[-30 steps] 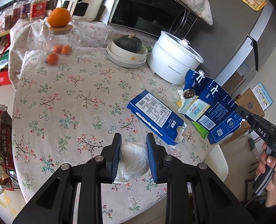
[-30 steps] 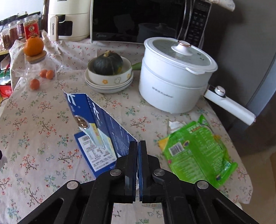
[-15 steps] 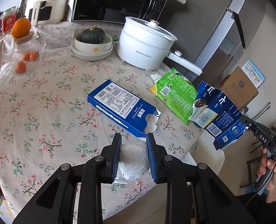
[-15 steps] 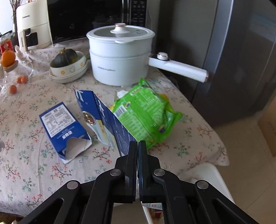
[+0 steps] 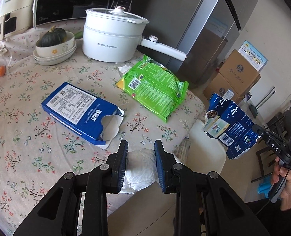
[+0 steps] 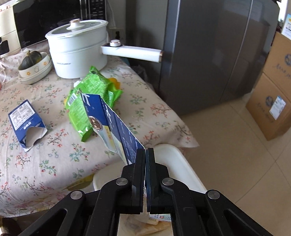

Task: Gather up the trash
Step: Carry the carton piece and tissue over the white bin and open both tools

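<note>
1. Left wrist view: the left gripper (image 5: 141,147) is partly closed, its two pads pressed against the sides of a crumpled white paper wad (image 5: 140,167), which is held clear above the edge of the table (image 5: 27,137).
2. Same view: on the floral tablecloth lie a torn blue box (image 5: 78,112), flat, and a green snack bag (image 5: 155,88), near each other but apart. A white electric pot (image 5: 112,39) stands behind the bag.
3. Same view, right edge: the right gripper (image 5: 260,132), gripped by a hand (image 5: 286,184), holds a flattened blue carton (image 5: 228,125) in the air beyond the table edge, above a white bin (image 5: 206,151) rim beside the table.
4. Right wrist view: the right gripper (image 6: 145,153) has its jaws fully closed, pinching the lower corner of the flattened blue carton (image 6: 114,125); the carton slants up and to the left from the fingers.
5. Same view: the white bin (image 6: 176,165) sits directly beneath the fingers, against the table edge; paper scraps show inside it below the gripper.
6. Same view: the torn blue box (image 6: 25,122) and green snack bag (image 6: 90,98) lie on the table (image 6: 47,167); a grey refrigerator (image 6: 214,49) stands behind.
</note>
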The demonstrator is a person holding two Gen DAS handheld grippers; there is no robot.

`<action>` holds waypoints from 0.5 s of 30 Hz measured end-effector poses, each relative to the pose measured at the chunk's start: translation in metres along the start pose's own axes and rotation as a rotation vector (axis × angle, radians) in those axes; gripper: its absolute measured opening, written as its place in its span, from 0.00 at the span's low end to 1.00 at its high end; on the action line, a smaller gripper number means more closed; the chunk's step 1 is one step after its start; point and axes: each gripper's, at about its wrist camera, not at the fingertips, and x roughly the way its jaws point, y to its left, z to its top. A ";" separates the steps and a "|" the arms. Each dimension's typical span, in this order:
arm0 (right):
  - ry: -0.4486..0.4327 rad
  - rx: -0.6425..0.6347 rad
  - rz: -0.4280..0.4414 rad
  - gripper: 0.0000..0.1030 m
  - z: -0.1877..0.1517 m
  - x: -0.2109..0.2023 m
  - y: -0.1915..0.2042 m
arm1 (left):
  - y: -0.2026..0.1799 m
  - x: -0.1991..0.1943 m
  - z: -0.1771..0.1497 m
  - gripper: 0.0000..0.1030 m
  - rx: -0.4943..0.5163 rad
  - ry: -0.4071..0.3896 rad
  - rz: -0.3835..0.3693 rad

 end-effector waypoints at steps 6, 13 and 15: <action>0.039 0.043 -0.051 0.00 -0.022 0.003 -0.042 | -0.043 0.024 -0.002 0.28 0.070 0.032 -0.050; 0.137 0.096 -0.086 0.00 -0.047 0.024 -0.076 | -0.091 0.056 -0.012 0.28 0.158 0.076 -0.101; 0.176 0.112 -0.090 0.00 -0.052 0.034 -0.082 | -0.102 0.065 -0.015 0.28 0.179 0.088 -0.117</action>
